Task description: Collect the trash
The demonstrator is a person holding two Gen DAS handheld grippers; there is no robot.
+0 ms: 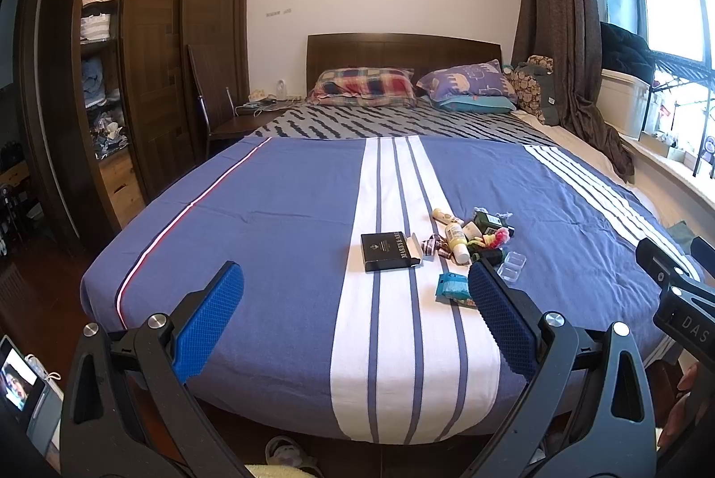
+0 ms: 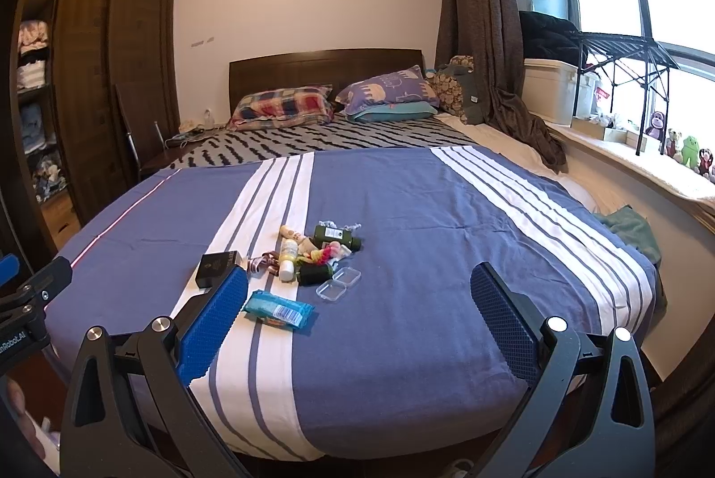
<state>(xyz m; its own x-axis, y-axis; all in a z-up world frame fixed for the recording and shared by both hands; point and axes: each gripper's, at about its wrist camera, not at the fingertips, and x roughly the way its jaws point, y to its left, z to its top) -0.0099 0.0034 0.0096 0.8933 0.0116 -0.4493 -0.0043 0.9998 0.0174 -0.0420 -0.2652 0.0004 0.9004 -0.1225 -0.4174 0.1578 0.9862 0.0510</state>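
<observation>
Here both tools, left (image 1: 355, 286) and right (image 2: 359, 290), gape empty; the teal packet (image 2: 279, 308) lies flat, long axis crosswise.

The right claw (image 2: 357, 290) hung above the foot of the bed (image 2: 402, 210) with its blue-padded fingers (image 2: 214, 326) spread wide and nothing between them. On the blue-and-white striped cover lay a small heap of litter: a black box (image 2: 216, 268), a teal wrapper (image 2: 279, 309) nearest the camera, a clear plastic case (image 2: 338, 284), a pale yellow bottle (image 2: 288, 258), a dark green bottle (image 2: 336, 236) and a dark spool (image 2: 313, 274), all close together. Two pillows (image 2: 330, 100) rested against the headboard. The other claw's black body (image 2: 31, 299) showed at the left edge.
</observation>
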